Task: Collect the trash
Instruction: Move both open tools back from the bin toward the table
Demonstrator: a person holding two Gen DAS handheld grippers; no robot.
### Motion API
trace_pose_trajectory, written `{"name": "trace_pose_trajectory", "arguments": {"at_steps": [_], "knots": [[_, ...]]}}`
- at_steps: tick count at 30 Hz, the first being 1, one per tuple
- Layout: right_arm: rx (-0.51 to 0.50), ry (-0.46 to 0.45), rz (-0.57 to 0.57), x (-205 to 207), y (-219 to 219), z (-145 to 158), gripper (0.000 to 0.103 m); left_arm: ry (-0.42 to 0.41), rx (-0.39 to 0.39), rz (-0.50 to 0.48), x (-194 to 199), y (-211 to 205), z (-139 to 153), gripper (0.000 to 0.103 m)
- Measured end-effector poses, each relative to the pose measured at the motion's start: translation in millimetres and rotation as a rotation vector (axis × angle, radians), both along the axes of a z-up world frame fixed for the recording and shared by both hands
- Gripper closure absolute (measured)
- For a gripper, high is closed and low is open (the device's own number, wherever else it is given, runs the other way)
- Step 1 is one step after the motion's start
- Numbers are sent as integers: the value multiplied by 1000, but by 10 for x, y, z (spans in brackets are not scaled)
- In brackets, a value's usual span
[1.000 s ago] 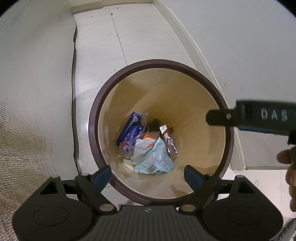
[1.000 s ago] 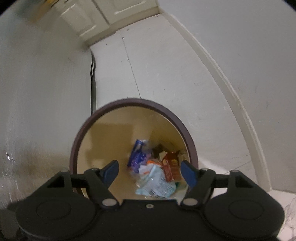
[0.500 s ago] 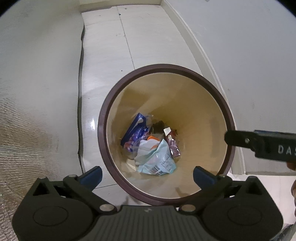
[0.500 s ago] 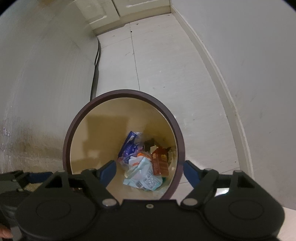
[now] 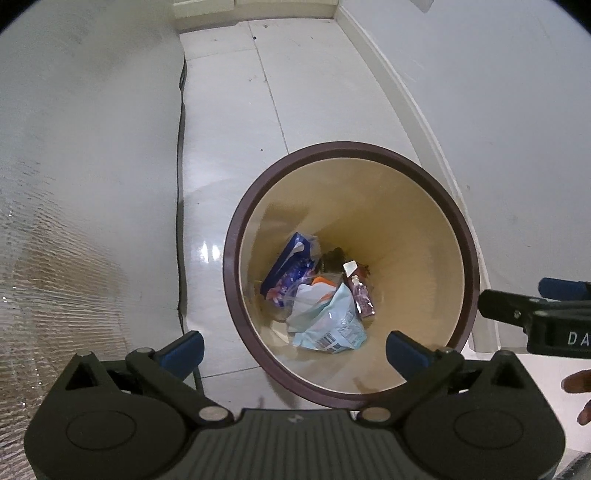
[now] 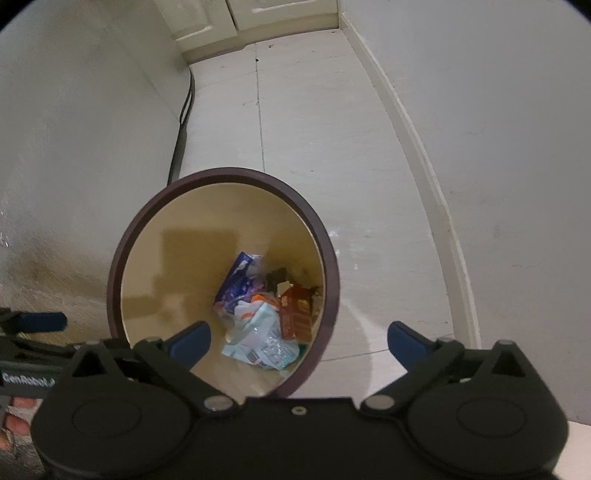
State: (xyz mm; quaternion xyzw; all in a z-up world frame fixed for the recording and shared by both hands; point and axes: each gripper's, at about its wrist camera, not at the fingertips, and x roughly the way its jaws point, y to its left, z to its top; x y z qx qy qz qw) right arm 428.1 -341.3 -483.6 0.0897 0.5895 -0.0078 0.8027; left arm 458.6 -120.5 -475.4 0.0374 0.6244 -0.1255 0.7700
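A round bin with a dark brown rim (image 5: 469, 236) and tan inside stands on the floor; it also shows in the right wrist view (image 6: 328, 251). At its bottom lie several wrappers: a blue packet (image 5: 291, 266), a pale blue-green packet (image 5: 332, 325), a purple-pink one (image 5: 360, 291), and in the right wrist view a red-brown one (image 6: 295, 314). My left gripper (image 5: 295, 350) is open and empty above the bin's near-left rim. My right gripper (image 6: 299, 341) is open and empty above the bin's near-right rim; its side shows in the left wrist view (image 5: 535, 314).
White tiled floor (image 5: 236, 110) runs ahead between a pale wall on the right (image 5: 498, 110) and a pale panel on the left (image 5: 74, 147). A dark cable (image 5: 181, 184) runs along the left panel's foot. Cabinet doors (image 6: 258, 14) stand at the far end.
Both grippers have drawn back and up from the bin; it looks smaller. In the left view the bin shifted right, in the right view left. Both stay open and empty.
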Motion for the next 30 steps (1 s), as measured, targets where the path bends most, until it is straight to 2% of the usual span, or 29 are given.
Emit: {"name": "trace_pose_trajectory", "arguments": {"at_steps": [9,17,30], "knots": [[-39,-9,11,-106,3,93,0,-34,40,19,-62,32,136,0],[-57,-42,16,-265,59,303,0,-73,52,32,-249,85,351,0],[-102,-95,-11,-917,73,908,0,-166,33,42,-833,151,992,0]]}}
